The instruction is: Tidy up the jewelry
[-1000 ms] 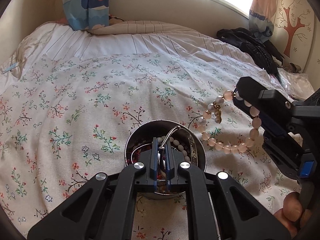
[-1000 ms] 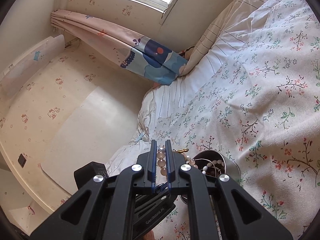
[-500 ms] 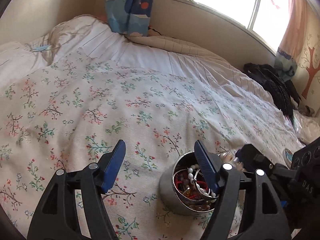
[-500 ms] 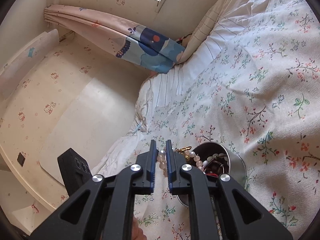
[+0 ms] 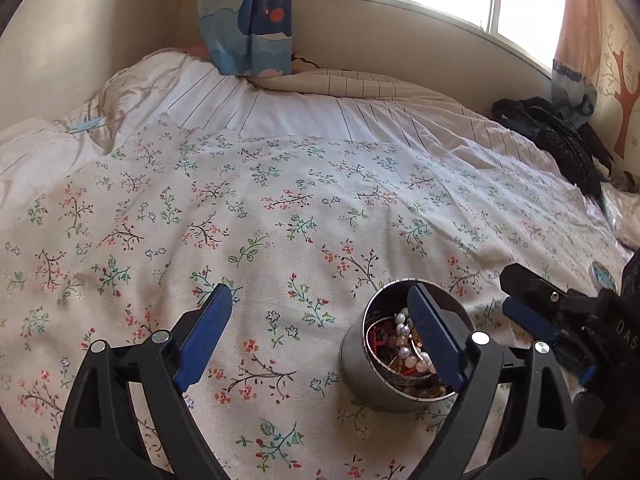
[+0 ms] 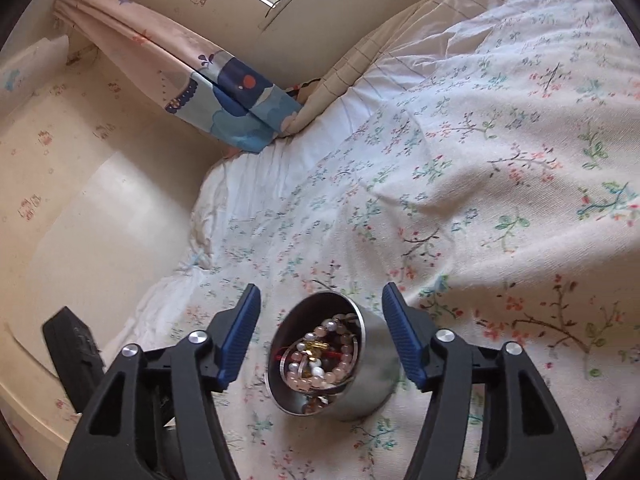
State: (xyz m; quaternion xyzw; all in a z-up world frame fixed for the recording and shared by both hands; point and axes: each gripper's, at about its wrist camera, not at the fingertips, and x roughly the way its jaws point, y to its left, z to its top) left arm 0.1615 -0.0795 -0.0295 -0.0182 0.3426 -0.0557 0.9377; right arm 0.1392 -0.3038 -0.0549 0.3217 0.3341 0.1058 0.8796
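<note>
The bracelet (image 6: 320,364) is lodged in the tin (image 6: 372,392) on the near bedspread (image 5: 280,200). Both the left gripper (image 5: 320,320) and the right gripper (image 6: 320,316) have just been opening; nothing is held. No loose jewelry is seen.

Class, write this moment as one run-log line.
left gripper: open, empty | right gripper: jaws just opened, empty | pink-and-white bead bracelet: inside round silver metal tin | tin: on floral bedspread
</note>
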